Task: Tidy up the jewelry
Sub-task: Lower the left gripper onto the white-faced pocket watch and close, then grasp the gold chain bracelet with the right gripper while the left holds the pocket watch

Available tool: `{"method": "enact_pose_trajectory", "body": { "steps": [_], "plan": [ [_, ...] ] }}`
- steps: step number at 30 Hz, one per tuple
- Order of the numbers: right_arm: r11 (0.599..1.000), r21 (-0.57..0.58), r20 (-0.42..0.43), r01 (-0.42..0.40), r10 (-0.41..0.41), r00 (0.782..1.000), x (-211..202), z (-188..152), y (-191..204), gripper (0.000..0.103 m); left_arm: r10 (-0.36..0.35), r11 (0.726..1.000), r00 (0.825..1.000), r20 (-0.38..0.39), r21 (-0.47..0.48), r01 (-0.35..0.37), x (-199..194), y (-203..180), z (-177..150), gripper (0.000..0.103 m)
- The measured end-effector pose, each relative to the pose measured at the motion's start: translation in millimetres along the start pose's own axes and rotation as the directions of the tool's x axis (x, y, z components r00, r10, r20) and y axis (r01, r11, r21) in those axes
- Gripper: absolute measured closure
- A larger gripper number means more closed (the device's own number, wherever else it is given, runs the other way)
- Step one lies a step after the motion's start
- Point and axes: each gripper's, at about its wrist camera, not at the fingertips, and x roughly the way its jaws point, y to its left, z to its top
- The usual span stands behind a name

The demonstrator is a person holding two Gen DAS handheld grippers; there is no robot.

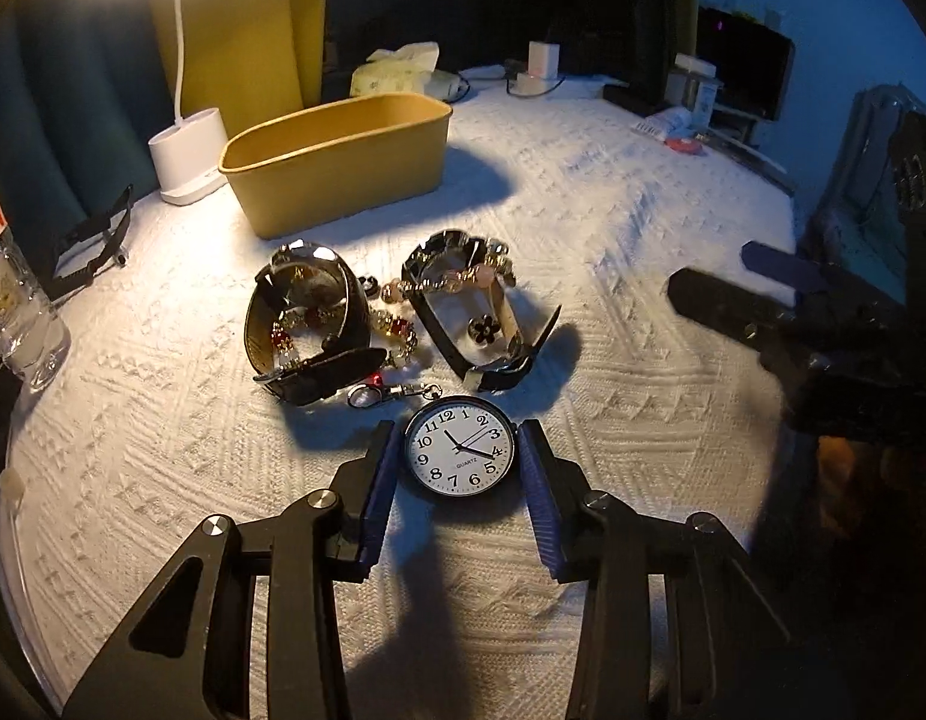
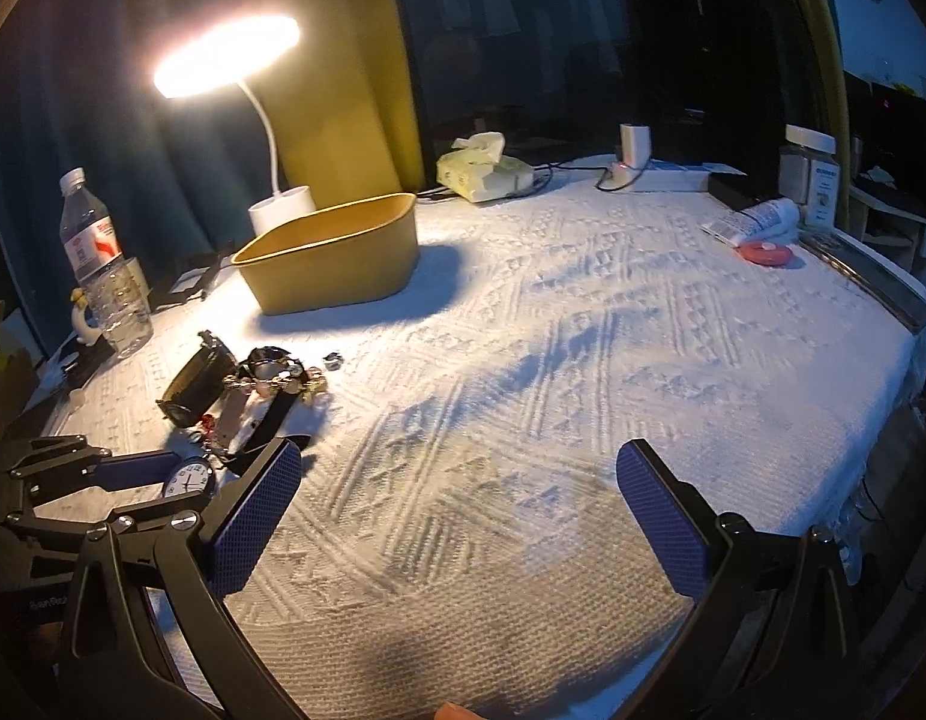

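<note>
A round white-faced pocket watch (image 1: 458,449) lies on the white cloth between the blue pads of my left gripper (image 1: 459,438). The jaws stand on either side of it, close to its rim, open. Behind it lie two black-strapped wristwatches (image 1: 306,324) (image 1: 469,300) tangled with beaded bracelets (image 1: 396,330). A yellow oval bin (image 1: 336,162) stands beyond them. My right gripper (image 2: 456,468) is wide open and empty over bare cloth, to the right of the jewelry pile (image 2: 246,384). The pocket watch (image 2: 189,478) and bin (image 2: 330,258) also show in the right wrist view.
A lit white desk lamp (image 2: 282,204) stands behind the bin. A water bottle (image 2: 99,270) is at the left edge. Tissues (image 2: 484,171), a charger (image 2: 634,150), a jar (image 2: 808,174), a tube (image 2: 757,219) and a red disc (image 2: 763,253) sit along the far side.
</note>
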Motion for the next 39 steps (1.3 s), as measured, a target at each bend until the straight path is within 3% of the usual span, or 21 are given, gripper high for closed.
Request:
{"method": "enact_pose_trajectory", "body": {
  "steps": [6,12,16,26,34,39],
  "plan": [
    [0.998,-0.051,-0.013,-0.043,0.043,0.999,4.4,3.8,20.1,0.000,-0.020,0.999,0.994,0.107,-0.037,0.024,-24.0,9.8,2.1,0.061],
    [0.989,-0.109,-0.021,-0.096,0.094,0.995,11.0,10.2,45.2,0.000,0.024,0.997,0.974,0.225,-0.080,-0.006,-47.3,31.5,4.8,0.061],
    [0.986,-0.126,-0.036,-0.111,0.107,0.994,20.2,17.2,54.2,0.006,0.062,0.994,0.960,0.274,-0.107,-0.033,-55.9,50.1,7.3,0.061],
    [0.976,-0.164,-0.124,-0.141,0.122,0.985,53.7,26.1,79.9,0.030,0.061,0.978,0.938,0.340,-0.206,0.011,-57.7,91.7,2.2,0.061],
    [0.977,-0.168,-0.183,-0.132,0.101,0.978,66.9,27.0,80.9,0.068,-0.014,0.970,0.952,0.306,-0.225,0.087,-47.4,98.9,4.7,0.061],
    [0.977,-0.172,-0.172,-0.123,0.093,0.981,66.3,32.9,85.2,0.075,-0.042,0.963,0.959,0.281,-0.243,0.114,-42.4,107.5,7.2,0.061]
  ]
}}
